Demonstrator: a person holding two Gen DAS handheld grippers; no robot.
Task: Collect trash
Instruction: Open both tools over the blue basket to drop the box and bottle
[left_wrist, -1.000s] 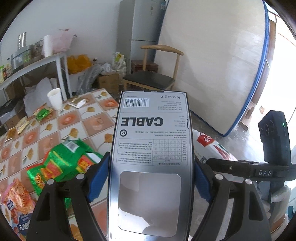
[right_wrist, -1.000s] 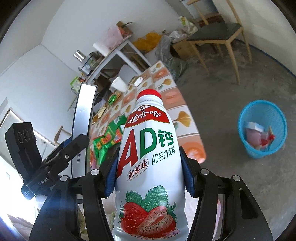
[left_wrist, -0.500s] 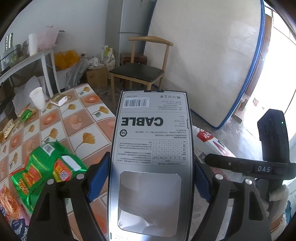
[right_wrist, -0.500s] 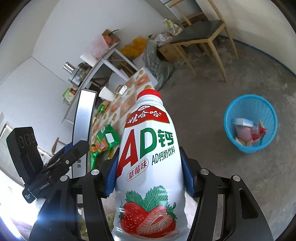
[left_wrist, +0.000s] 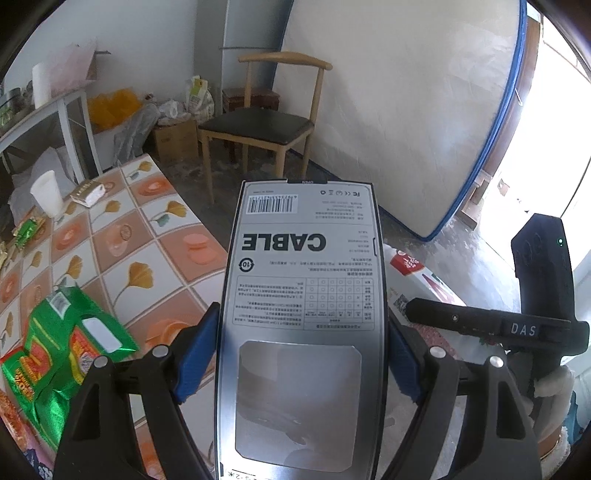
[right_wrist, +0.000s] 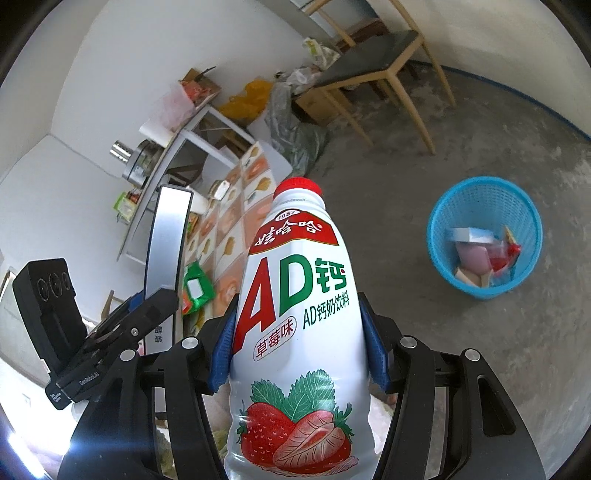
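Observation:
My left gripper (left_wrist: 301, 350) is shut on a flat grey cable box (left_wrist: 303, 280) with "CABLE" printed on it, held in the air beside the table edge. The box also shows edge-on in the right wrist view (right_wrist: 166, 243). My right gripper (right_wrist: 297, 350) is shut on a white AD calcium milk bottle (right_wrist: 295, 314) with a red cap and strawberry picture; the bottle also shows in the left wrist view (left_wrist: 413, 273). A blue mesh trash basket (right_wrist: 443, 240) holding several pieces of trash stands on the concrete floor to the right of the bottle.
A low table (left_wrist: 122, 236) with flower-tile cloth carries a green snack bag (left_wrist: 62, 343), a paper cup (left_wrist: 46, 194) and small wrappers. A wooden chair (left_wrist: 258, 125) stands beyond. A mattress (left_wrist: 406, 110) leans on the wall.
Both grippers have swung right, away from the table, holding their items. The blue basket now sits larger and closer in the right wrist view.

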